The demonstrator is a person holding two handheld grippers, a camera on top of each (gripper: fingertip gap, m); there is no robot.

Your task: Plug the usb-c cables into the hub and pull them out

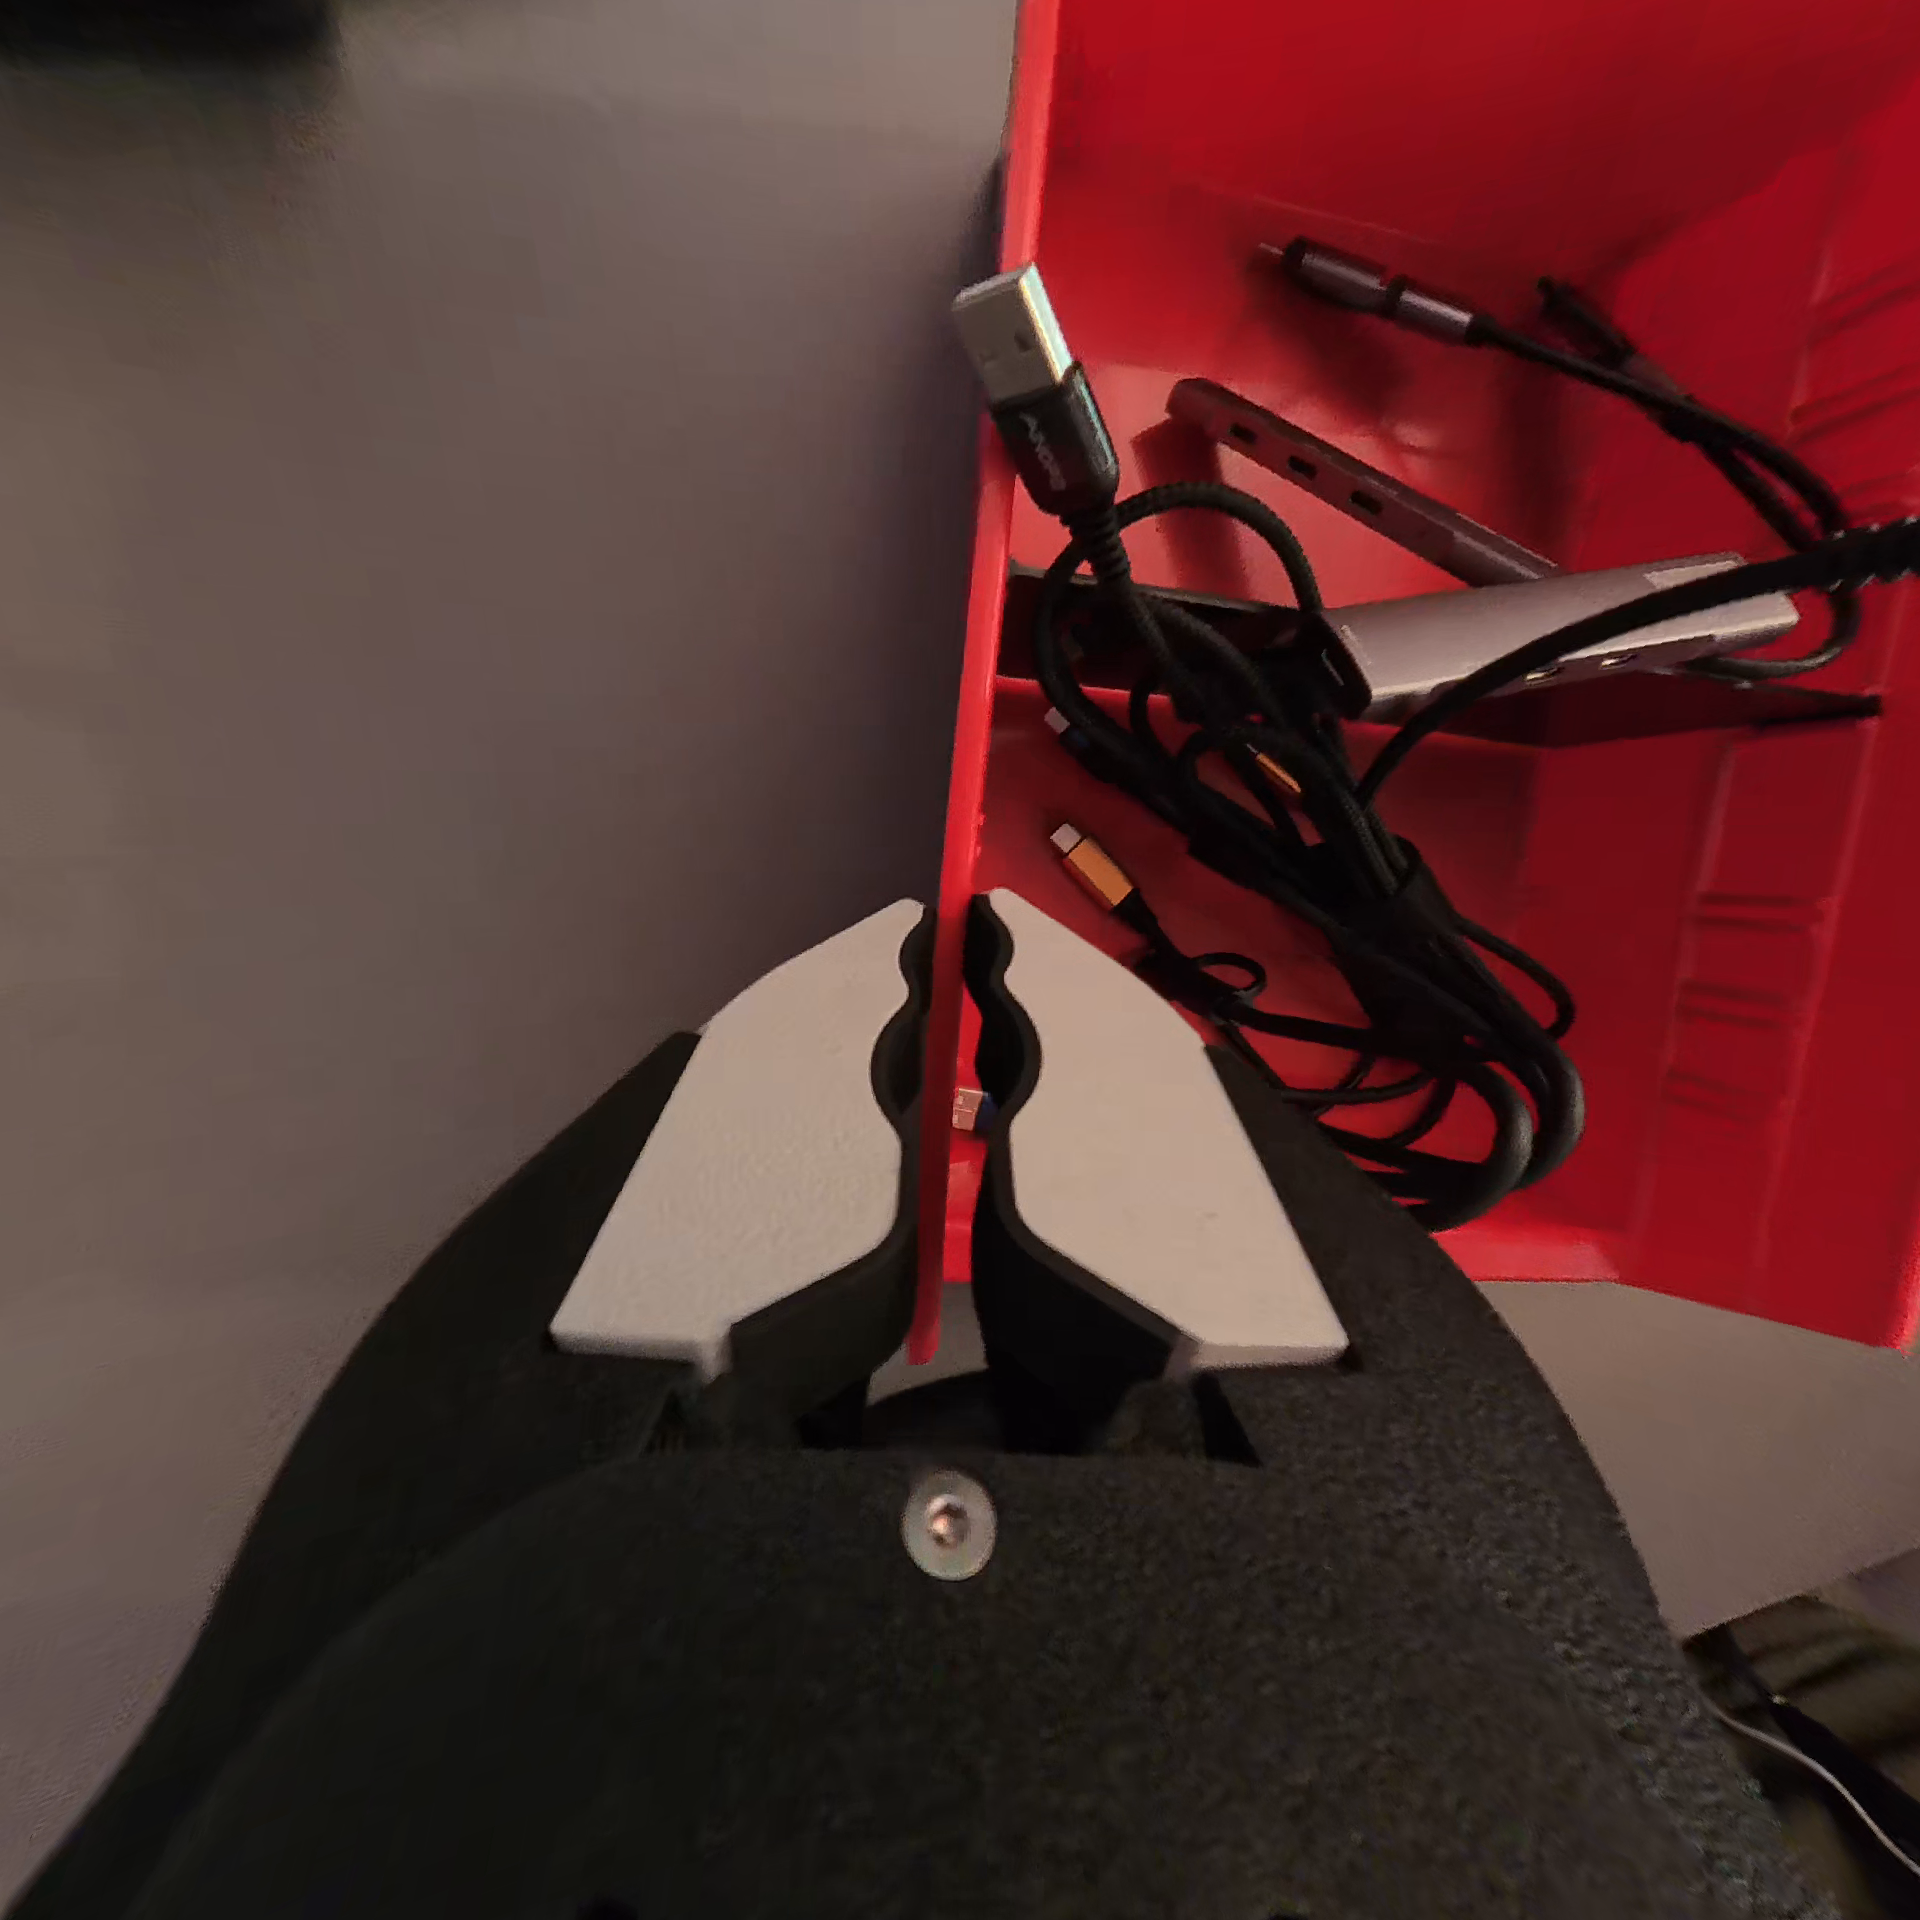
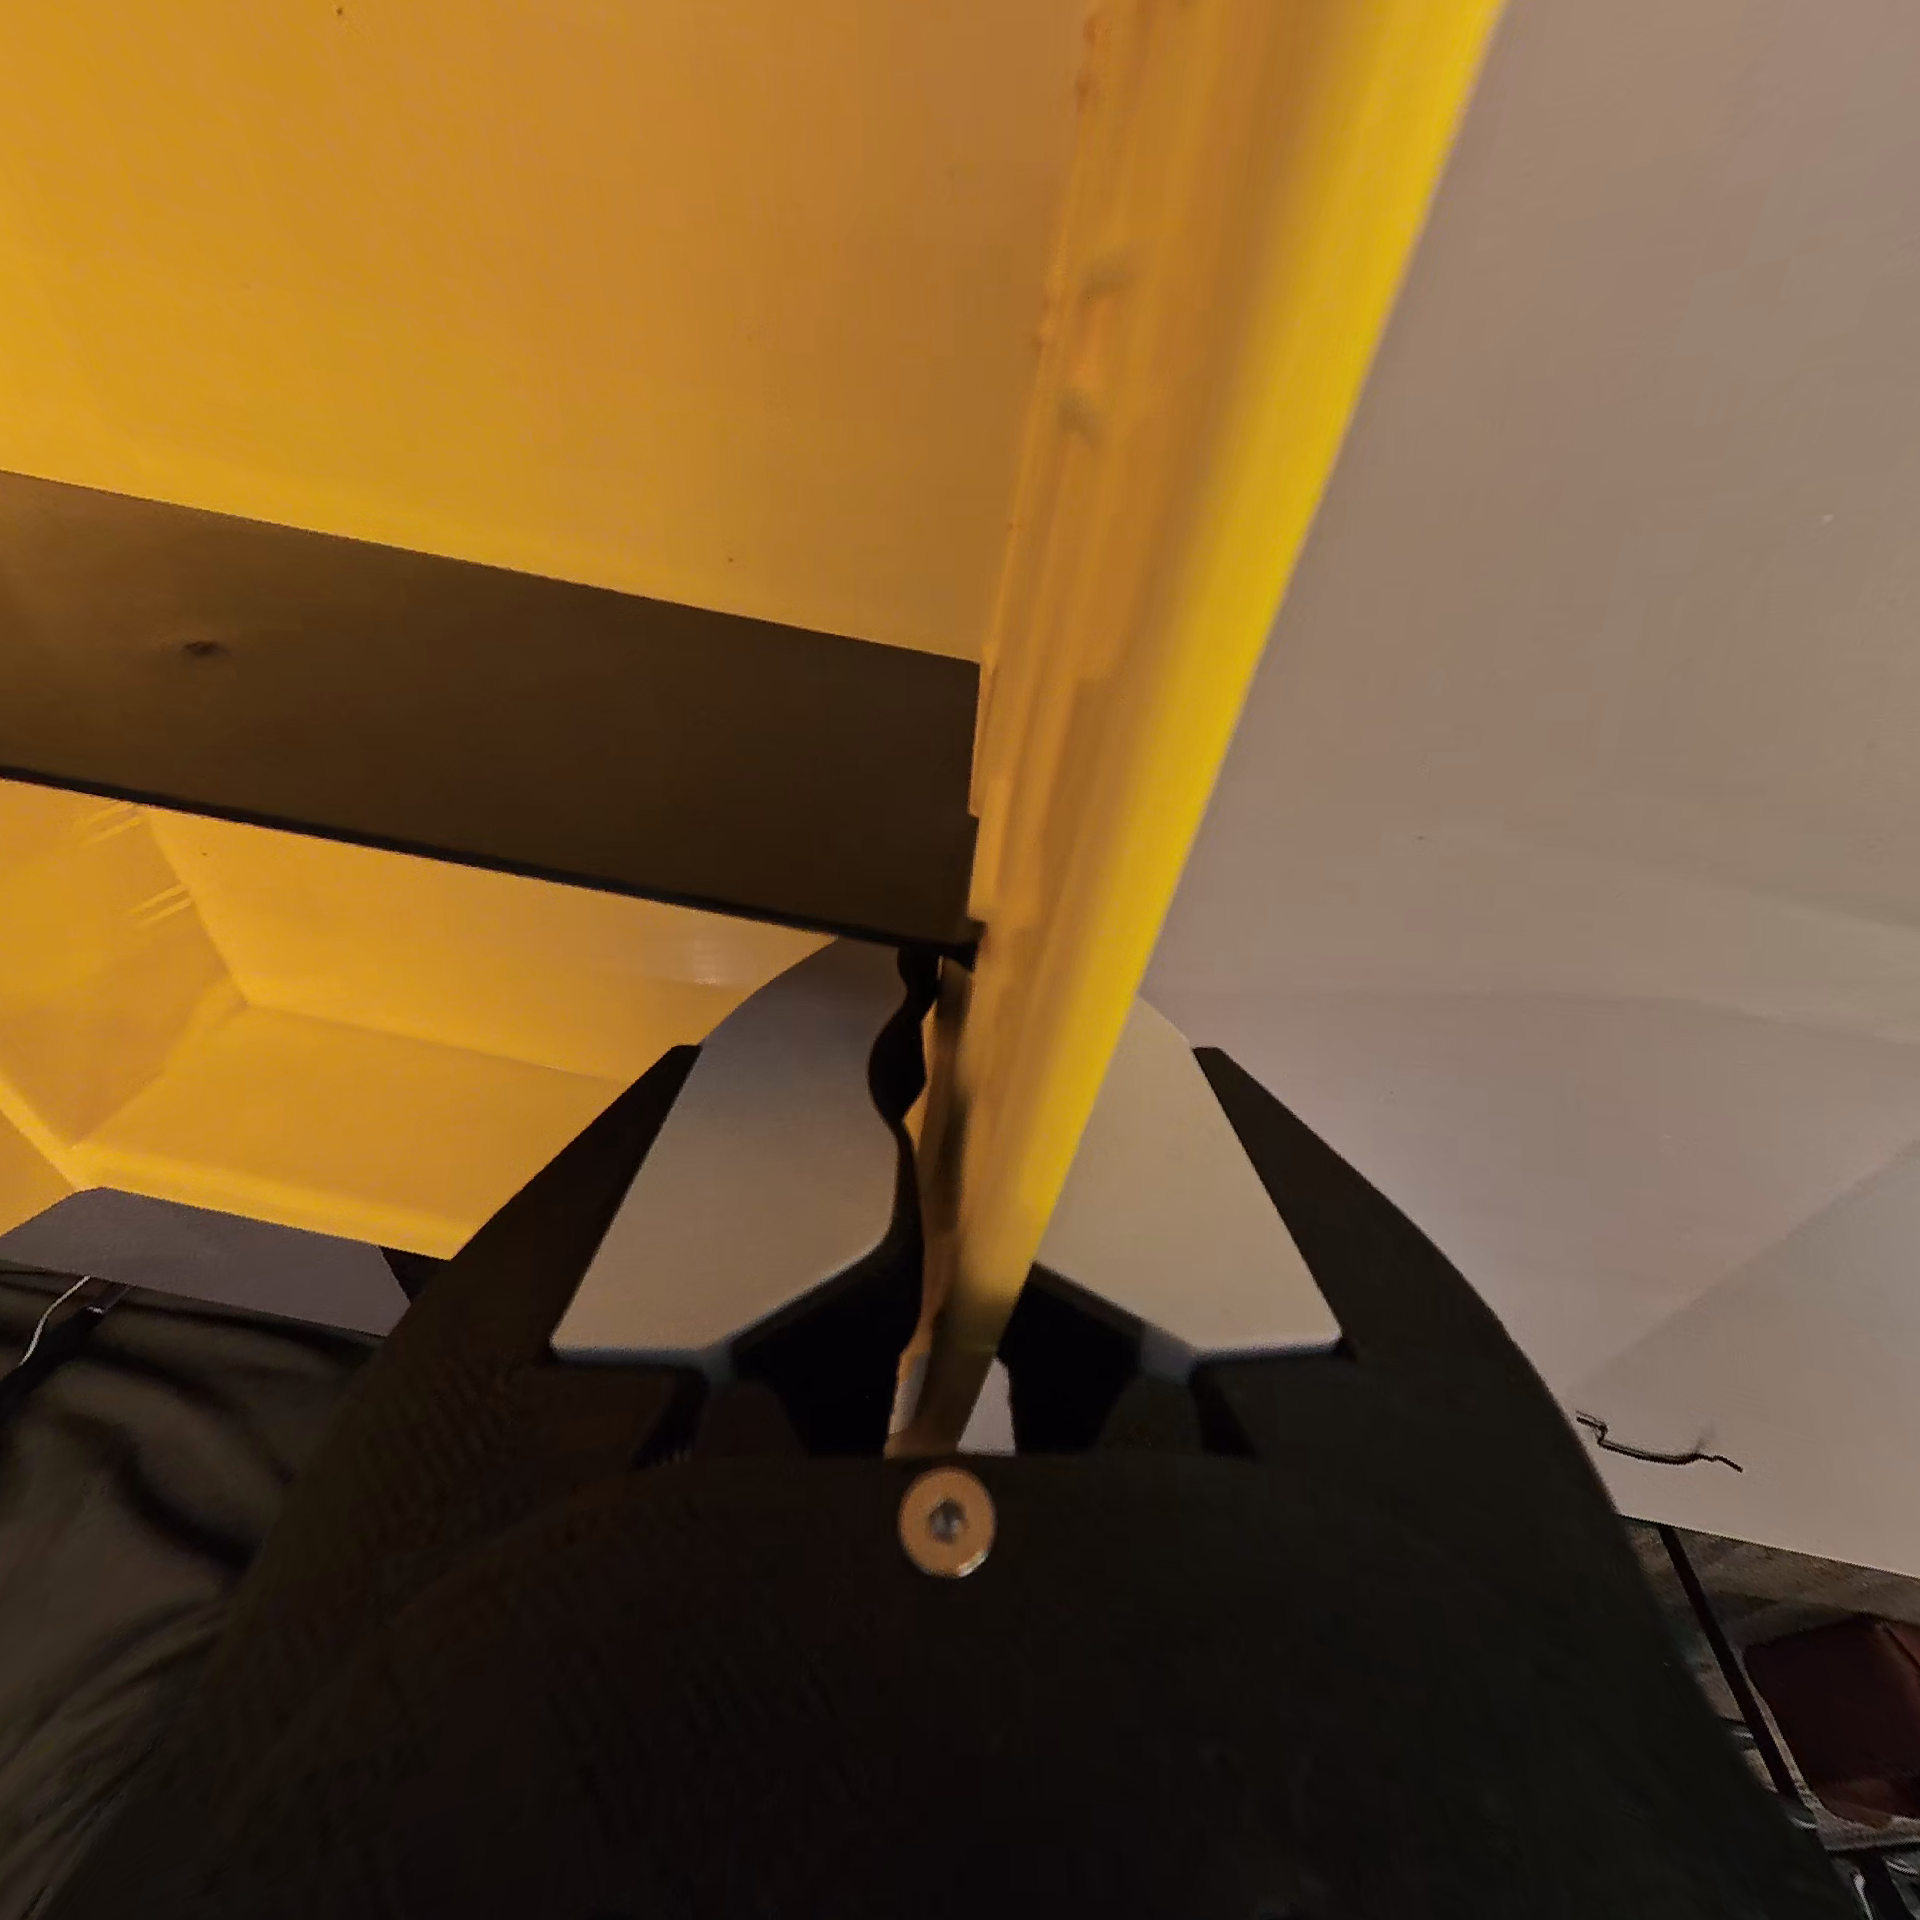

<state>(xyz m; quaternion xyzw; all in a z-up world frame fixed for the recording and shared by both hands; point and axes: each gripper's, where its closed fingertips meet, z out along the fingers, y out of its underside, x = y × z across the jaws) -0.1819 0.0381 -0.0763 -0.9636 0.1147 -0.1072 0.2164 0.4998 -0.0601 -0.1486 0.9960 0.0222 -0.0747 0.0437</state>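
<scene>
In the left wrist view my left gripper (image 1: 951,914) is shut on the left wall of a red bin (image 1: 977,675), one finger outside it and one inside. The bin holds a grey hub (image 1: 1558,623), a second grey hub (image 1: 1351,488) and a tangle of black braided cables (image 1: 1403,935). An orange usb-c plug (image 1: 1091,868) lies near my inner finger, and a usb-a plug (image 1: 1023,332) sticks up by the wall. In the right wrist view my right gripper (image 2: 997,987) is shut on the side wall of a yellow bin (image 2: 1195,520).
A black divider (image 2: 468,707) crosses the yellow bin just ahead of my right fingertips. A dark divider (image 1: 1143,603) crosses the red bin under the hub. Both bins stand on a pale tabletop (image 2: 1558,727), which also shows in the left wrist view (image 1: 468,623). The gap from one gripper's tips to the other's is roughly 70 cm.
</scene>
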